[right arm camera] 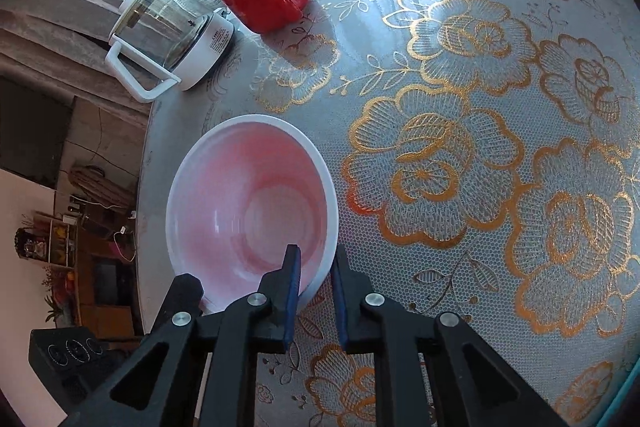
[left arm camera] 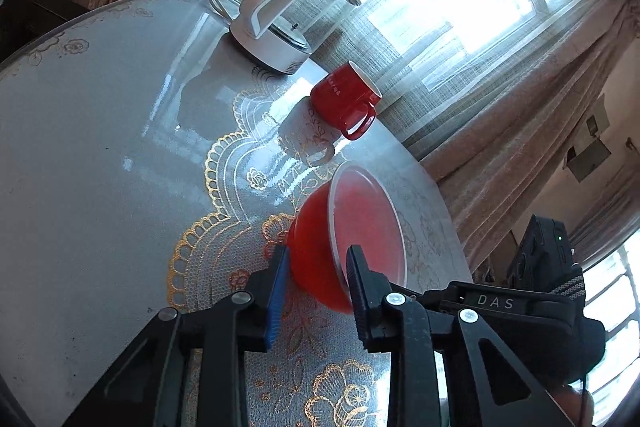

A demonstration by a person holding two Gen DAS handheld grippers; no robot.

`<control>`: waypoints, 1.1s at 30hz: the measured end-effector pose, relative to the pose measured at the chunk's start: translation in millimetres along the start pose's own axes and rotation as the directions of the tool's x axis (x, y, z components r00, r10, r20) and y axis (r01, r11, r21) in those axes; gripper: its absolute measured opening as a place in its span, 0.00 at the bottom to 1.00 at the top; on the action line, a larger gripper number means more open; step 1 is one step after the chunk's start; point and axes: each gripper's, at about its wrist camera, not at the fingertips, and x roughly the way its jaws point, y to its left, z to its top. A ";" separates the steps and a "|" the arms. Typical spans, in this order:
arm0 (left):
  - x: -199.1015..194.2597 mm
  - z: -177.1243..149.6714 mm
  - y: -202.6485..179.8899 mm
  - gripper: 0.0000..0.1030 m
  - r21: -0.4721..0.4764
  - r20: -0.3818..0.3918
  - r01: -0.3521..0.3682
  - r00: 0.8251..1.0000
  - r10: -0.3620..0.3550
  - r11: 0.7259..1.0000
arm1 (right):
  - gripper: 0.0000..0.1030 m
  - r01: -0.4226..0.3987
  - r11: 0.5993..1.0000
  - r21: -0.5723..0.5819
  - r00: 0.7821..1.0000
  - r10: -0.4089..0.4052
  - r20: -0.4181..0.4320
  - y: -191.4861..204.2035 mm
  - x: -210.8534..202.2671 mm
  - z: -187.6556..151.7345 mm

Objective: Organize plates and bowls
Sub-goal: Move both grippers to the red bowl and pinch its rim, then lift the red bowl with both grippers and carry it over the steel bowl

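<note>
Broadly, a round table under a glossy grey cloth printed with gold lace flowers carries everything. Near its far edge, by the sheer curtains, stands a glass kettle on a white base with a white loop handle; the right wrist view shows small print on that base, too fine to read. Just beside it is a red ceramic mug with a white inside, its handle towards the cameras; the left wrist view catches pale lettering on its side, which cannot be made out.

Closer in is a round bowl, red outside and pinkish white inside with a white rim. Only the left wrist view shows its red outer wall; only the right wrist view looks down into it, mouth up, near the table's edge.

In the left wrist view, the left gripper has its jaws on either side of the bowl's near wall, one outside and one at the rim; whether both pads press is unclear. The right gripper is narrow, pinching the near rim. In the left wrist view a black device reads "DAS".
</note>
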 end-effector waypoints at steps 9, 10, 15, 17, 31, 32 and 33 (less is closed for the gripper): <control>8.0 -3.4 -12.3 0.19 0.088 -0.053 -0.016 0.998 0.021 0.996 | 0.10 0.054 0.997 -0.058 0.998 -0.052 0.031 -5.5 -24.1 -18.9; 8.8 -3.5 -12.6 0.13 0.090 -0.059 -0.012 0.998 0.017 0.996 | 0.10 0.054 0.997 -0.054 0.998 -0.053 0.032 -7.5 -25.9 -19.1; 11.8 -7.8 -23.2 0.08 0.151 -0.087 0.004 0.996 0.009 0.989 | 0.10 0.079 0.995 -0.060 0.996 -0.076 0.055 -14.2 -36.3 -22.9; 13.1 -10.4 -29.7 0.08 0.180 -0.094 0.012 0.996 0.005 0.984 | 0.10 0.082 0.995 -0.053 0.995 -0.078 0.067 -16.7 -41.7 -24.6; -0.9 -29.4 -83.6 0.06 0.294 -0.149 0.190 0.977 -0.152 0.937 | 0.10 0.071 0.997 0.018 0.974 -0.073 0.215 -44.2 -119.4 -58.4; -3.8 -31.1 -88.8 0.06 0.296 -0.152 0.206 0.974 -0.167 0.933 | 0.10 0.065 0.997 0.028 0.971 -0.070 0.230 -47.0 -126.4 -62.6; -6.6 -32.9 -94.3 0.06 0.300 -0.153 0.217 0.972 -0.178 0.929 | 0.10 0.059 0.997 0.039 0.967 -0.067 0.245 -49.9 -133.5 -67.7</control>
